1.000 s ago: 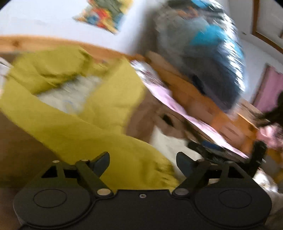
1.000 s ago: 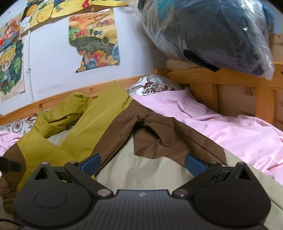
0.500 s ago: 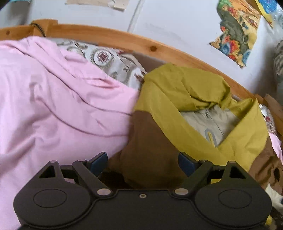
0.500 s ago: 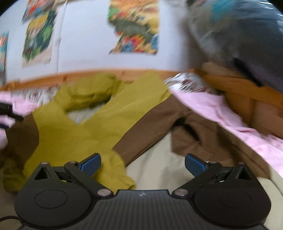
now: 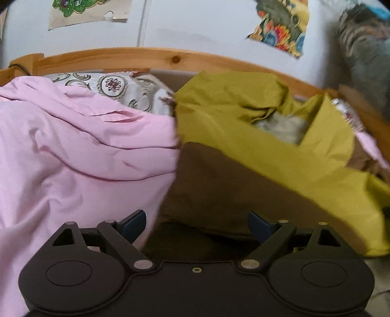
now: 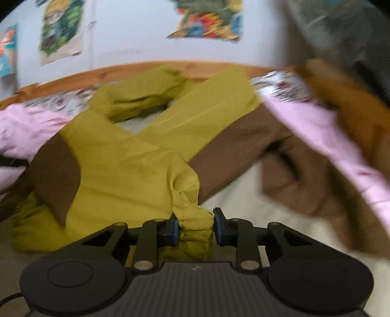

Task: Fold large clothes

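A large jacket in mustard yellow point(image 6: 117, 170) with brown panels point(image 6: 238, 148) and a cream part point(image 6: 238, 202) lies spread on the bed. One yellow sleeve is laid across it toward me. My right gripper point(image 6: 196, 226) is closing on that sleeve's gathered cuff point(image 6: 195, 219), and both blue pads touch the bunched fabric. In the left wrist view the same jacket point(image 5: 256, 136) fills the right half. My left gripper point(image 5: 197, 223) stands open just short of the brown shoulder panel point(image 5: 219, 190), with nothing between its fingers.
A rumpled pink sheet point(image 5: 73, 151) lies left of the jacket, with a patterned pillow point(image 5: 114, 87) behind it. A wooden bed rail point(image 5: 146, 57) runs along the wall, which carries paper drawings point(image 6: 209, 22). A dark bundle in clear plastic point(image 6: 341, 31) sits at the upper right.
My right gripper's jaws went from wide open to closed around the yellow sleeve cuff. The left gripper swung left from the jacket's middle to its brown shoulder by the pink sheet.
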A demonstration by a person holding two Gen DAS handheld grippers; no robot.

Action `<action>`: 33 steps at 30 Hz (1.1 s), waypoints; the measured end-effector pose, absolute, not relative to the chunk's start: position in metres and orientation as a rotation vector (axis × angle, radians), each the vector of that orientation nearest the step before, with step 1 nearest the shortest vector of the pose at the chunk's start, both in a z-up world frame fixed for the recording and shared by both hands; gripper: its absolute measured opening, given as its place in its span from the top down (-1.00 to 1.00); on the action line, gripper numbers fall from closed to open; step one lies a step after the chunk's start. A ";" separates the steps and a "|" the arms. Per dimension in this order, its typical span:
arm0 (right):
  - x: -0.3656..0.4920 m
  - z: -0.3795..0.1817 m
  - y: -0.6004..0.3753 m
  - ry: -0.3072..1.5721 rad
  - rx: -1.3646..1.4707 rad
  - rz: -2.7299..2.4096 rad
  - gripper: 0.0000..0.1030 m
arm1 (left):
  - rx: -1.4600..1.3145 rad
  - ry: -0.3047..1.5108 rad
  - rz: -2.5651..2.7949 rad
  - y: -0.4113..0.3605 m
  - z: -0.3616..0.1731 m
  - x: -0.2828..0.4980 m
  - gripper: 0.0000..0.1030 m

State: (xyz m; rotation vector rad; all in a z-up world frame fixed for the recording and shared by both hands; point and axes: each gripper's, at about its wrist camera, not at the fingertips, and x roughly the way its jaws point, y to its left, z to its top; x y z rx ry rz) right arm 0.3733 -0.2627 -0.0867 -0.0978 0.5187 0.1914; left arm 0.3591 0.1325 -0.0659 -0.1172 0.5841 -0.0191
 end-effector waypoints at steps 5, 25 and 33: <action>0.383 -0.093 -0.257 0.576 -0.150 0.208 0.38 | -0.132 0.681 0.080 0.144 -0.081 0.383 -0.72; 0.538 0.019 -0.153 0.461 -0.191 0.579 -0.83 | -0.268 0.645 0.029 0.108 -0.072 0.401 -0.84; 0.623 0.019 -0.018 0.486 -0.289 0.747 -0.81 | -0.305 0.626 0.015 0.118 -0.073 0.395 -0.84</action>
